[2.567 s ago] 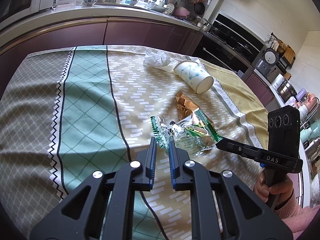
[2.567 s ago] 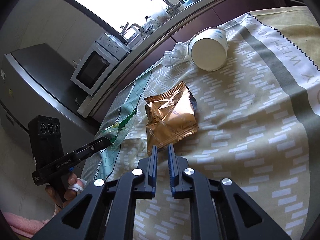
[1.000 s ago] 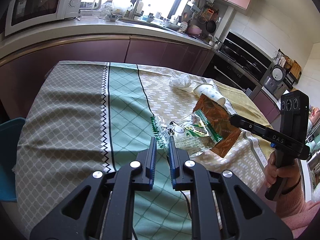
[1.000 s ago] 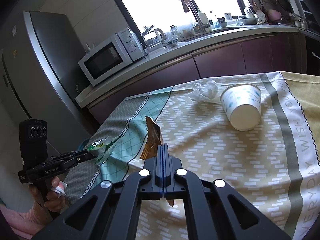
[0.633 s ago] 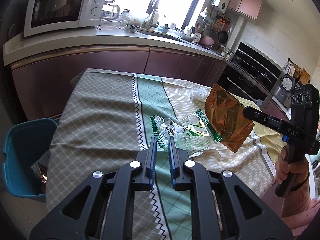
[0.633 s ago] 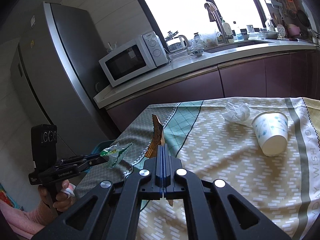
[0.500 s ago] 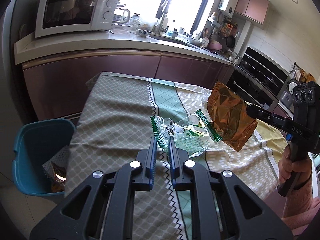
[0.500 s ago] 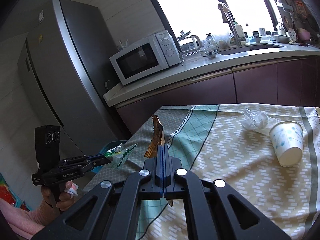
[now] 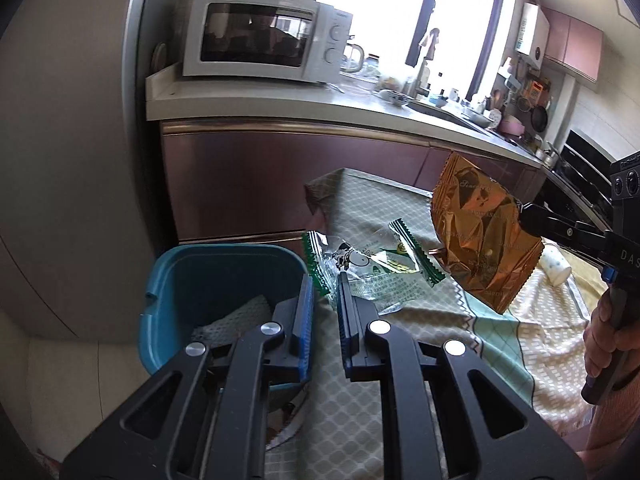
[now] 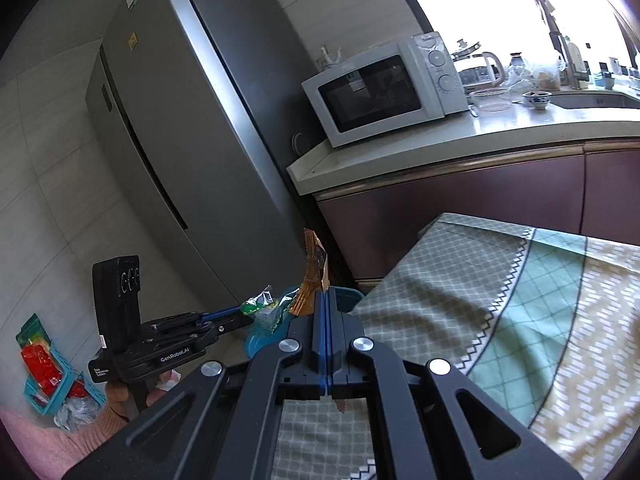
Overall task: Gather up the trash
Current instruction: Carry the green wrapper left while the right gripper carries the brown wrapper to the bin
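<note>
My left gripper (image 9: 324, 280) is shut on a clear green-edged wrapper (image 9: 372, 266) and holds it in the air over the table's left edge, beside the blue trash bin (image 9: 168, 264). My right gripper (image 10: 324, 300) is shut on an orange foil snack bag (image 10: 314, 276), held upright in the air. That bag also shows in the left wrist view (image 9: 480, 240), hanging from the right gripper's tip (image 9: 528, 216). The left gripper (image 10: 244, 316) with the wrapper (image 10: 262, 304) shows in the right wrist view, over the bin (image 10: 256, 340).
The bin stands on the floor at the table's left end and holds some trash. A paper cup (image 9: 556, 268) lies on the patterned tablecloth (image 9: 460, 320). A counter with a microwave (image 9: 260, 46) runs behind. A fridge (image 10: 168, 140) stands at the left.
Both grippers have carried their wrappers up off the table and leftward. The blue bin has come into view and now sits right below the left gripper.
</note>
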`<act>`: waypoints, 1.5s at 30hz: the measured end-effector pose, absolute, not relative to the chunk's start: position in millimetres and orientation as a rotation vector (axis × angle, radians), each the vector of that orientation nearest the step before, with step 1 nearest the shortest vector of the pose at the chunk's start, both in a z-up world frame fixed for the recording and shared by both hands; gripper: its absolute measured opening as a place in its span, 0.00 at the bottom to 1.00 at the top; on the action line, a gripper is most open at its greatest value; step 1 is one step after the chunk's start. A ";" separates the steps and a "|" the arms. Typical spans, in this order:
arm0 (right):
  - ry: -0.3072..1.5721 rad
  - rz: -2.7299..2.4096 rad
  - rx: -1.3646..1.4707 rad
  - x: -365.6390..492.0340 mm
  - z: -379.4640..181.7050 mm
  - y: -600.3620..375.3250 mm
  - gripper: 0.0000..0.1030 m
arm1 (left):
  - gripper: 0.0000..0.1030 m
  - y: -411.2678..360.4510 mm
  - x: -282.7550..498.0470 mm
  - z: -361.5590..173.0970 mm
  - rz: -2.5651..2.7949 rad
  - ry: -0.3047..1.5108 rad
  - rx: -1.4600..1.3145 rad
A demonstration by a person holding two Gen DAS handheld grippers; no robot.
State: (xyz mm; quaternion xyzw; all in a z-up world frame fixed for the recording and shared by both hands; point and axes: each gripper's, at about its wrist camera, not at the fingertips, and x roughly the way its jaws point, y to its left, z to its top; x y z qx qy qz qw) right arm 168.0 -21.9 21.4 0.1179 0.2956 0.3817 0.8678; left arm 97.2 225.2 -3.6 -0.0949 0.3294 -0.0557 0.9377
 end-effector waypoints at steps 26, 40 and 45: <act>0.911 0.841 0.233 253.8 -68.4 129.1 0.00 | 0.13 316.5 164.0 -112.5 0.149 0.882 -0.232; 0.972 0.812 0.239 256.7 -89.9 125.5 0.08 | 0.23 308.9 183.8 -147.4 0.142 0.944 -0.228; 0.966 0.812 0.242 257.6 -88.0 123.0 0.14 | 0.23 303.0 174.3 -136.0 0.131 0.920 -0.229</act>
